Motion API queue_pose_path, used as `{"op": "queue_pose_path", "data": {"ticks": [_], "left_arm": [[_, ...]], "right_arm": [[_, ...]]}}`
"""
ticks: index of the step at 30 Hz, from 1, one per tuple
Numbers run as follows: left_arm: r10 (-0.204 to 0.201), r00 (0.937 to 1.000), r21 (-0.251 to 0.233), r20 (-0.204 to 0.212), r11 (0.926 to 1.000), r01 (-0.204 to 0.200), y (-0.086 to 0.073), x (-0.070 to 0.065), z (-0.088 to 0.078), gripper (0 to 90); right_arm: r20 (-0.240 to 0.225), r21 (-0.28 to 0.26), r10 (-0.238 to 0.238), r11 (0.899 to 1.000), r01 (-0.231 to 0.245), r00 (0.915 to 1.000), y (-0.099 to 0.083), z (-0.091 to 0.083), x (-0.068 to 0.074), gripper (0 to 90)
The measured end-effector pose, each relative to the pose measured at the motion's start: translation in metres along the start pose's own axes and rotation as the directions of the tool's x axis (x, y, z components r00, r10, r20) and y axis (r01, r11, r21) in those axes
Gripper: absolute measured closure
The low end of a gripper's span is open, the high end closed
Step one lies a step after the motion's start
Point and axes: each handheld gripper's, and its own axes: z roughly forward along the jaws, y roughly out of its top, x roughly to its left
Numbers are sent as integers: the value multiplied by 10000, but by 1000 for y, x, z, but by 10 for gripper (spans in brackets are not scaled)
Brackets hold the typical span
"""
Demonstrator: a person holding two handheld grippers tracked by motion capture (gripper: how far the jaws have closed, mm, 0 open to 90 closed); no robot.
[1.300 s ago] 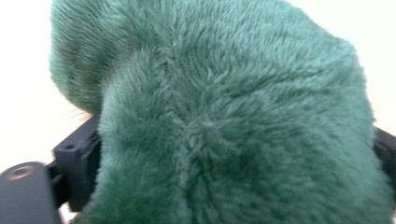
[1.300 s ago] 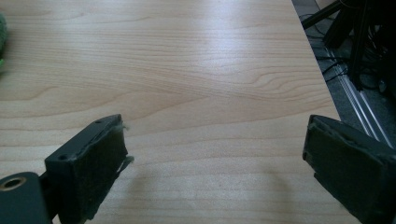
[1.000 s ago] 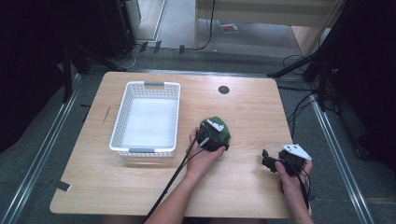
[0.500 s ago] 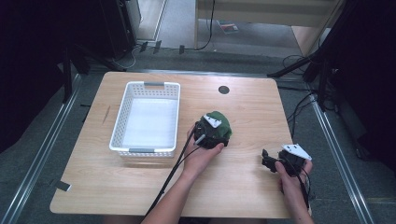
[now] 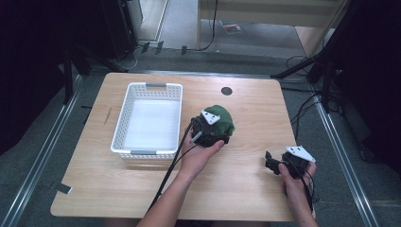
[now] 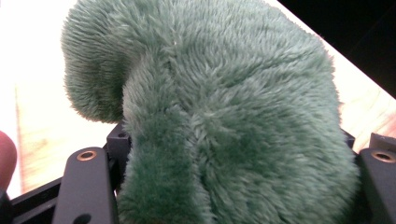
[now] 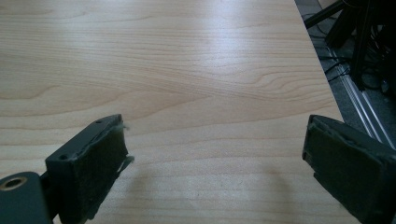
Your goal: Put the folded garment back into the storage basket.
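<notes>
Jaws of the left gripper [image 5: 213, 128] clench a green plush toy [image 5: 221, 118] at frame centre, not yet in the white basket [image 5: 124, 113] to its left; right gripper [image 5: 273, 163] gapes empty at lower right.

L gripper [image 5: 218, 124]: frame centre, jaws clamped on sth, forearm entering from bottom.
R gripper [image 5: 269, 162]: lower right of frame, jaws wide apart, hand low.

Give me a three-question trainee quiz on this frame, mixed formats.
1. True or false: the left tongs are shut on the green plush toy.
2. The white basket holds: A) the toy B) a cup C) nothing.
3. How do the right tongs stand?

Key
1. True.
2. C.
3. Open, with only the wooden table between the jaws.
</notes>
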Motion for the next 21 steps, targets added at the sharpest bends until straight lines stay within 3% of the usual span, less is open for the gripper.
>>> {"op": "queue_pose_path", "data": {"ticks": [12,21], "left_arm": [[-363,9993,-507,110,9980,368,14,15,-24,312],[-594,9981,-794,-190,9952,577,21,37,-41,312]], "right_arm": [[-26,0,52,10000,-52,10000,0,0,0,68],[-30,-30,62,10000,-62,10000,0,0,0,68]]}}
